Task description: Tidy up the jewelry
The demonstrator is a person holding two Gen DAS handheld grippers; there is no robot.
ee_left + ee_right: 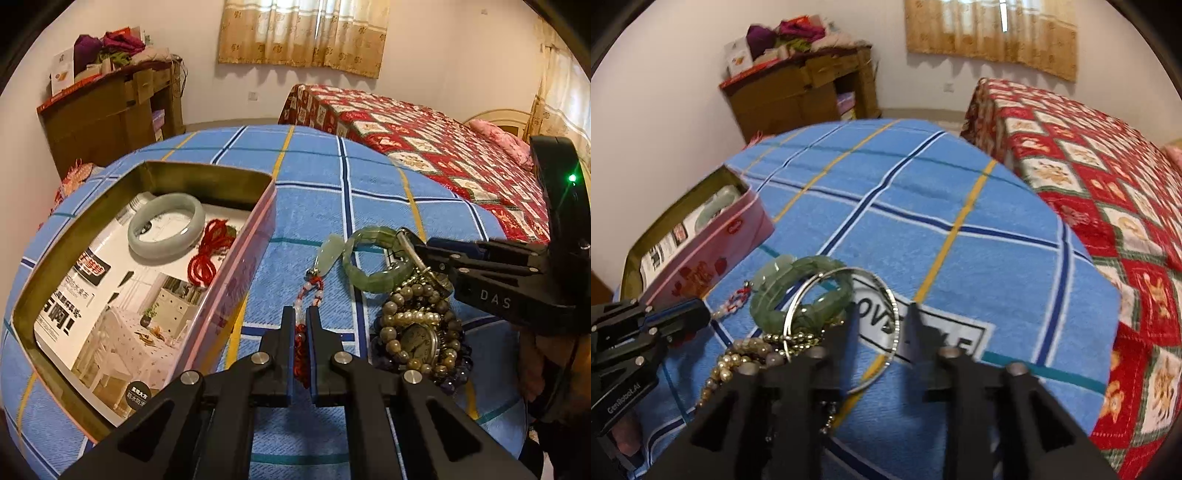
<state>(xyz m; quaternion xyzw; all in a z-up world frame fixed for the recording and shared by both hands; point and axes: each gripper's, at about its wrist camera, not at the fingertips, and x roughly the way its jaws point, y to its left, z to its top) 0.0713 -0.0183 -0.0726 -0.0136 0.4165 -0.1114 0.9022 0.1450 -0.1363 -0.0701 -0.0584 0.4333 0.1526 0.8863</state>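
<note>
Nearest the lens in the left wrist view, the left gripper [302, 325] fills the lower centre of the frame, its two fingers drawn almost together with only a thin slot between, and the red cord of the jade pendant [328, 254] runs up through that slot; whether the pads actually pinch the cord I cannot tell. The pendant itself, a pale green carved drop on red and white beads, lies just above the fingertips on the blue checked cloth [317, 177]. Right of it sits one green segmented bracelet [373, 258], and below that a heap of bead strands [421, 328] in brown and cream with one small watch face in it. The right gripper [410, 245] reaches in from the right edge toward the bracelet's right side. In the right wrist view its fingers stand well apart at the lower centre, one on each side of the near arc of a thin silver bangle [886, 295], not closed on it. At the left of the left wrist view an open pink tin [236, 273], lined with a printed leaflet, holds two pieces: one pale jade bangle [166, 225] and one coil of red cord [208, 253]. Behind, at the upper right, stands a bed with a red patterned quilt [424, 136]; at the upper left, a brown cabinet [110, 110] piled with clothes.
</note>
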